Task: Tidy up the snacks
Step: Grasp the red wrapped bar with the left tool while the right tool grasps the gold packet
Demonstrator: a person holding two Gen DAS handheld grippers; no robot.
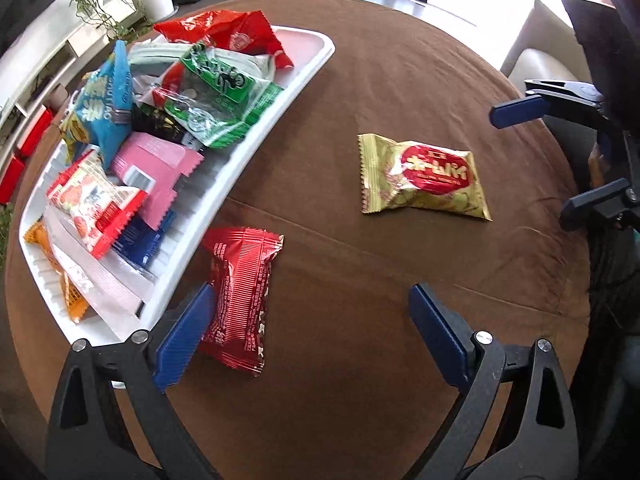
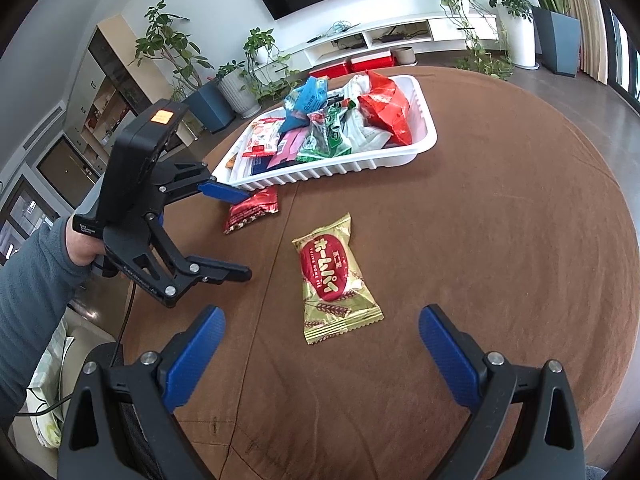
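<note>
Looking down the left tool (image 1: 304,320): jaws spread wide and empty, pads pressing on nothing. Red snack packet (image 1: 240,300) lying flat on the brown tabletop (image 1: 400,360), just beside the near rim of the white tray (image 1: 224,184), with the left blue pad touching or just over its edge; cannot tell which. Gold pie packet (image 1: 424,178) resting farther out on the cloth, well apart from the tray. Tray already heaped with packets: blue, green, pink, red, orange. Right tool (image 1: 560,156) visible at the right edge, also spread.

Judging the step in hand: collecting the last two loose snacks, with the left tool lined up on the red packet. Next move calls for shifting sideways so the packet sits between both pads, lowering to the cloth, closing across the packet's narrow width, then lifting over the tray rim.

Turning to the right wrist view: right tool (image 2: 320,344) wide apart, holding nothing, poised near the gold pie packet (image 2: 336,280), which lies just ahead of and between its fingers. Left tool (image 2: 236,232) seen from the side in a sleeved hand (image 2: 82,244), angled down, upper pad hanging over the red snack packet (image 2: 252,210) by the white tray (image 2: 400,156). Likely asking of the right tool a short drop forward and a gentle pinch, since a puffed wrapper may slide.
</note>
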